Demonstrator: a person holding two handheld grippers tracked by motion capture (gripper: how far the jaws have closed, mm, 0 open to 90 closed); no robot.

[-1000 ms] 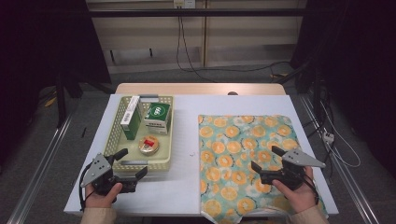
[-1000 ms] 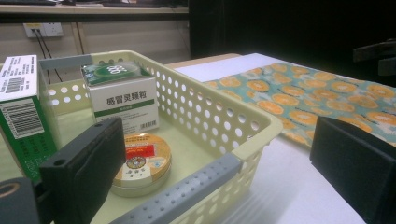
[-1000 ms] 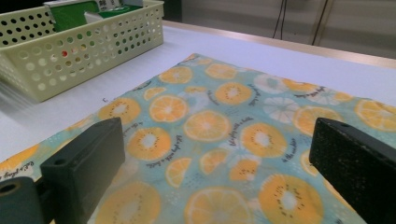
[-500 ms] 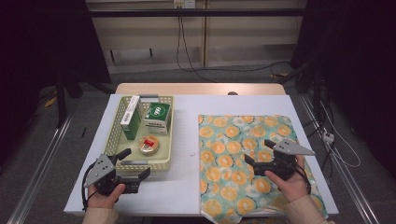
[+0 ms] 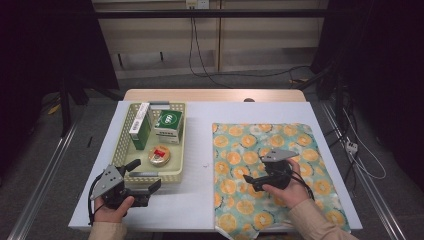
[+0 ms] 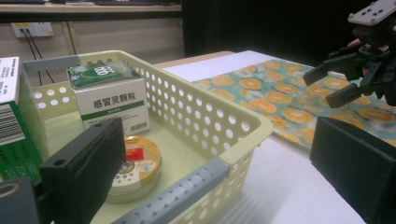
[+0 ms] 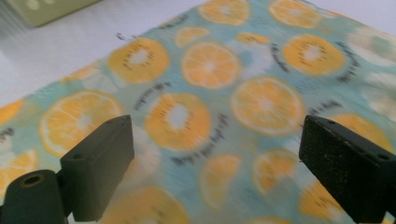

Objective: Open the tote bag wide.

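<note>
Orange-print cloth [image 5: 285,170] flat on table [image 5: 200,200], long axis running away from person; right tool [image 5: 254,183] above it, released, empty.

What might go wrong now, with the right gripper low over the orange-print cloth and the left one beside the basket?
1. The right gripper has open fingers just above the cloth; closing there may drag or bunch it instead of pinching an edge.
2. The cloth's near edge overhangs the table, so a pull may slide it off.
3. The left gripper is close to the basket and may nudge it.
</note>
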